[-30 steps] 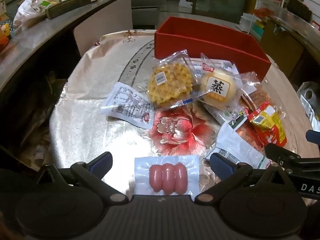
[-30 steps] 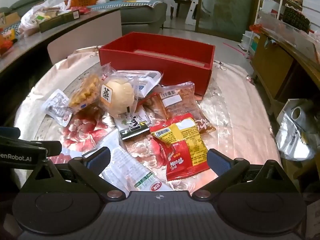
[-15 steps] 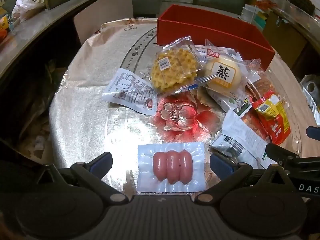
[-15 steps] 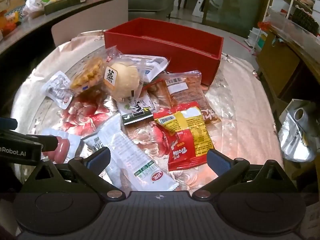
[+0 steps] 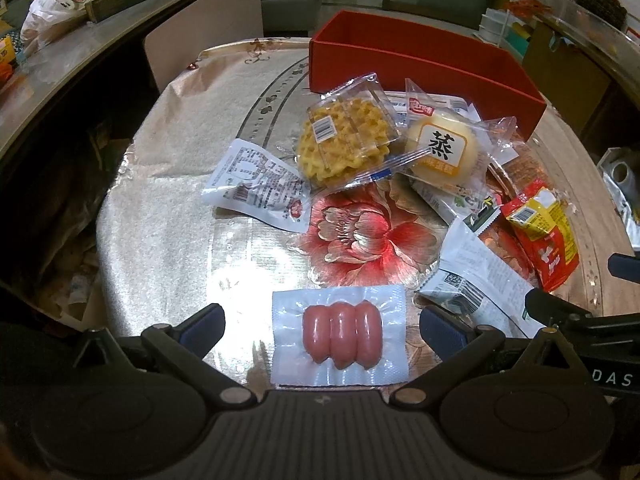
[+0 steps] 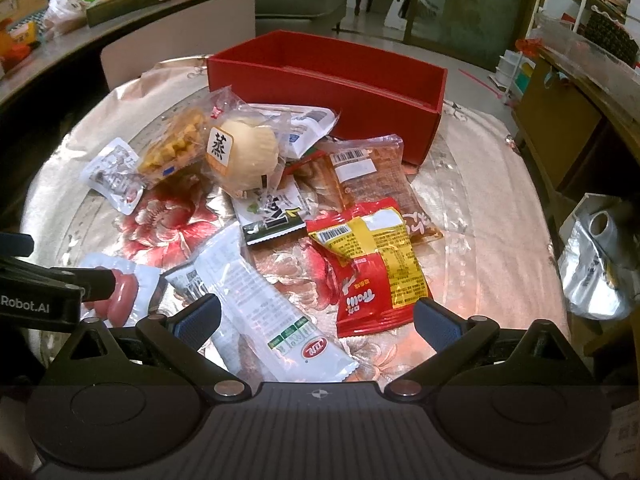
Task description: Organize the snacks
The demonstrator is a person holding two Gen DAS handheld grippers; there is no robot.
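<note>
Snack packs lie scattered on a shiny cloth-covered round table (image 5: pixel 168 216) in front of an open red box (image 5: pixel 420 64) (image 6: pixel 332 88). A sealed pack of three pink sausages (image 5: pixel 340 338) lies between the fingers of my open left gripper (image 5: pixel 322 326). Farther off are a waffle pack (image 5: pixel 348 136), a round steamed cake (image 5: pixel 442 152) and a white sachet (image 5: pixel 256 184). My right gripper (image 6: pixel 316 316) is open above a long white bar wrapper (image 6: pixel 264 300) and a red-yellow Trolli bag (image 6: pixel 372 268). A brown pastry pack (image 6: pixel 372 176) lies behind them.
A curved counter (image 5: pixel 80 48) with bags and boxes runs along the left. A crumpled silver bag (image 6: pixel 596 264) sits off the table's right edge, by a wooden cabinet (image 6: pixel 560 120). A sofa (image 6: pixel 296 0) stands behind the box.
Both grippers have eased forward and tilted down, so the sausage pack and the wrappers sit farther up between the fingers. No snack has shifted on the table.
</note>
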